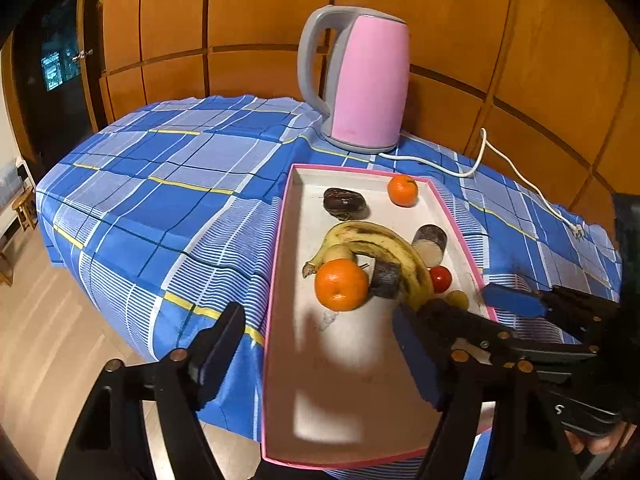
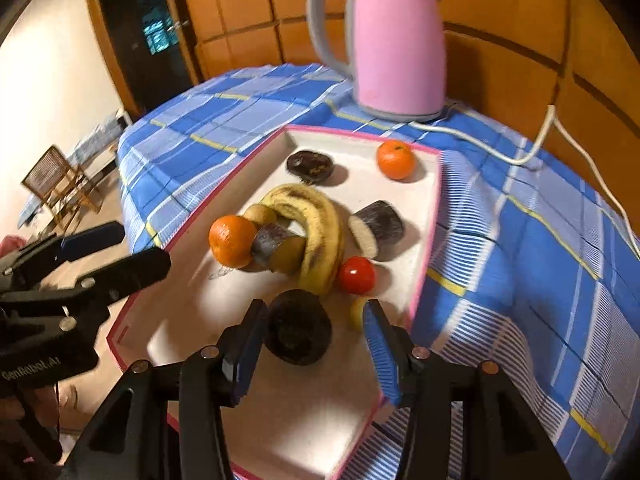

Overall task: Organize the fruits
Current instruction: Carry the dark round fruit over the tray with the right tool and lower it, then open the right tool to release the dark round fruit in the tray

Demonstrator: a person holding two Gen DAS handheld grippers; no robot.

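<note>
A pink-rimmed white tray (image 1: pixel 340 392) (image 2: pixel 224 308) lies on the blue checked tablecloth and holds fruit: bananas (image 1: pixel 380 248) (image 2: pixel 316 220), a near orange (image 1: pixel 341 285) (image 2: pixel 231 240), a far orange (image 1: pixel 402 190) (image 2: pixel 395 159), a red tomato (image 1: pixel 441 278) (image 2: pixel 357 275), dark fruits (image 1: pixel 345 202) (image 2: pixel 310 165) and a small yellow fruit (image 2: pixel 357 312). My left gripper (image 1: pixel 316 356) is open over the tray's near end. My right gripper (image 2: pixel 310 350) is open, its fingers on either side of a dark round fruit (image 2: pixel 298 332) on the tray; whether they touch is unclear.
A pink kettle (image 1: pixel 366 80) (image 2: pixel 396 40) stands behind the tray, its white cord (image 1: pixel 500 160) (image 2: pixel 560 140) trailing right. Wooden panels stand behind the table. The table edge drops to the floor at left, where a chair (image 2: pixel 56 184) stands.
</note>
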